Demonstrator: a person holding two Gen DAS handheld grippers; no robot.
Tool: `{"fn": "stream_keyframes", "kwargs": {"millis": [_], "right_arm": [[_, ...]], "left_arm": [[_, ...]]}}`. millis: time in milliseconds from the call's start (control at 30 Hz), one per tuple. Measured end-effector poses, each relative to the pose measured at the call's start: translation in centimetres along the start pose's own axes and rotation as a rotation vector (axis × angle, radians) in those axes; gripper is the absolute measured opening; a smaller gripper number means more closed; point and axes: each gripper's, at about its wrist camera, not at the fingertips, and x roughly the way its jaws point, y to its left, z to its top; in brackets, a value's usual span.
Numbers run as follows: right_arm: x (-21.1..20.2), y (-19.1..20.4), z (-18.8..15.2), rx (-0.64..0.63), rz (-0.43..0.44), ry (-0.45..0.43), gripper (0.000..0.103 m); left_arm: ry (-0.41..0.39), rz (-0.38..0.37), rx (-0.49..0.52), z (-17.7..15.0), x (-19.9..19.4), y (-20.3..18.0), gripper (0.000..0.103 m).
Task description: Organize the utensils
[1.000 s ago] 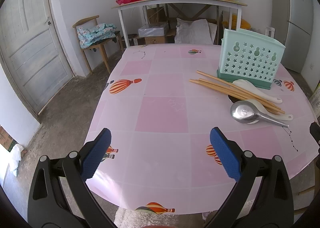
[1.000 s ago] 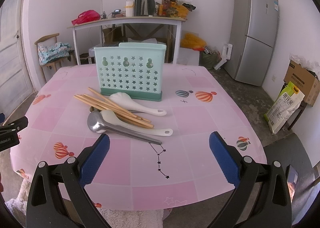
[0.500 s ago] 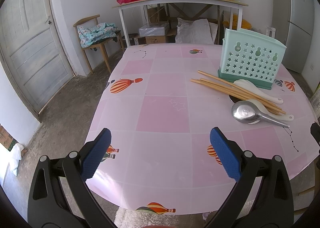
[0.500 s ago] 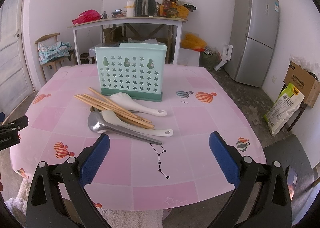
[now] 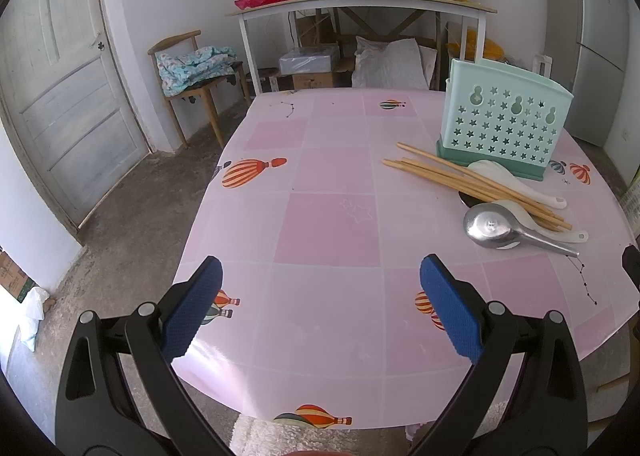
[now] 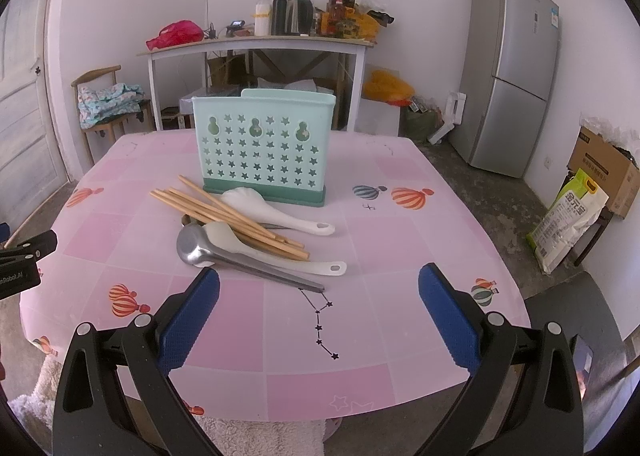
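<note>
Both grippers hover with fingers spread wide and empty above the near edge of a pink counter (image 6: 400, 184): the left gripper (image 5: 320, 304), the right gripper (image 6: 320, 312). Chopsticks (image 6: 224, 212), two white spoons (image 6: 276, 214) and a steel ladle (image 6: 200, 248) lie heaped against a mint utensil holder (image 6: 262, 148) mid-counter.

Glossy metal ladle (image 6: 196, 246), wooden chopsticks (image 6: 224, 212), perforated plastic holder (image 6: 262, 148)
</note>
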Motion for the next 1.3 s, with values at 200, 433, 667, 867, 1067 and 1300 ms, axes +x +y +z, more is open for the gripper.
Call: {"fn": "stream_keyframes", "kwargs": {"millis": [200,433,667,867,1067,1300], "right_arm": [[0.0,0.0,0.0,-0.001,0.0,0.0,0.097],[0.0,0.1,-0.1,-0.003,-0.003,-0.001,0.097],[-0.1,-0.1,0.2,0.003,-0.007,-0.002,0.097],[0.0,-0.5,0.1,0.007,-0.009,0.0,0.097],[0.6,-0.5,-0.1,0.017,-0.014,0.006,0.097],[2.6,0.0,-0.8,0.018,-0.008,0.038,0.097]], "left_arm": [[0.002,0.002,-0.004,-0.3,-0.3,1.0,0.096],[0.002,0.002,-0.003,-0.3,-0.3,1.0,0.096],[0.002,-0.003,0.004,-0.3,-0.5,1.0,0.096],[0.011,-0.042,0.02,-0.3,-0.4,0.9,0.096],[0.019,-0.095,0.022,0.2,0.8,0.2,0.096],[0.056,-0.144,0.069,0.9,3.6,-1.6,0.096]]}}
